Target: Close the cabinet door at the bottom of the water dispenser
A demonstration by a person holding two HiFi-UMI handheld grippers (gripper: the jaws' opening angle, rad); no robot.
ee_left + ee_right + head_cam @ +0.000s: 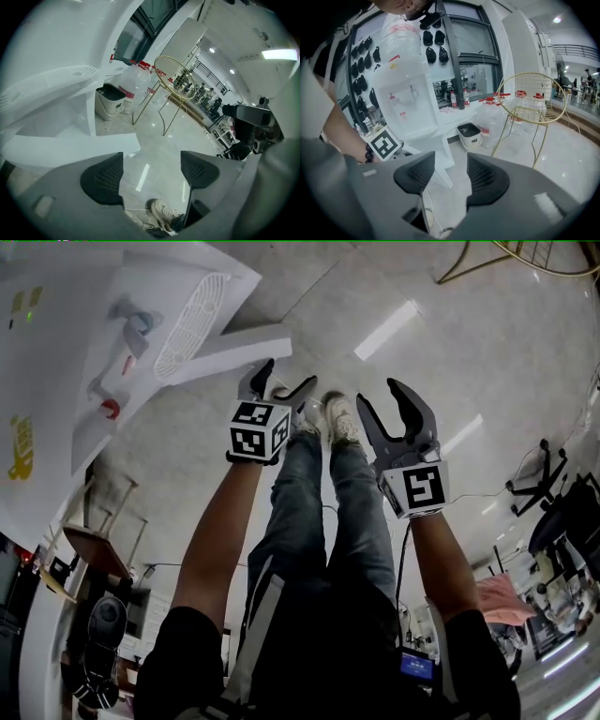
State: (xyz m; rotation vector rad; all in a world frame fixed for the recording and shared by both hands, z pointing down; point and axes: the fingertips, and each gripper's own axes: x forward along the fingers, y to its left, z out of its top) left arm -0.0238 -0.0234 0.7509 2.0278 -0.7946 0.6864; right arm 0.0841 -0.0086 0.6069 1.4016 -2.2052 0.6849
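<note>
The flat white cabinet door [239, 345] stands swung open from the base of the glossy white water dispenser [75, 334]. Its long axis is upright. Its free edge points toward the left gripper [291, 373], just beside it. That gripper's ribbed black jaws stand wide and empty. The right gripper [378, 393] is about half open and empty.

The glossy pale floor [154, 145] carried the white water dispenser [410, 108], with a small white bin [109, 102] just beside it. Clear water jugs [133, 83] stood near the bin. A gold wire chair [174, 78] and the person's sneakers [339, 418] also rested on it.
</note>
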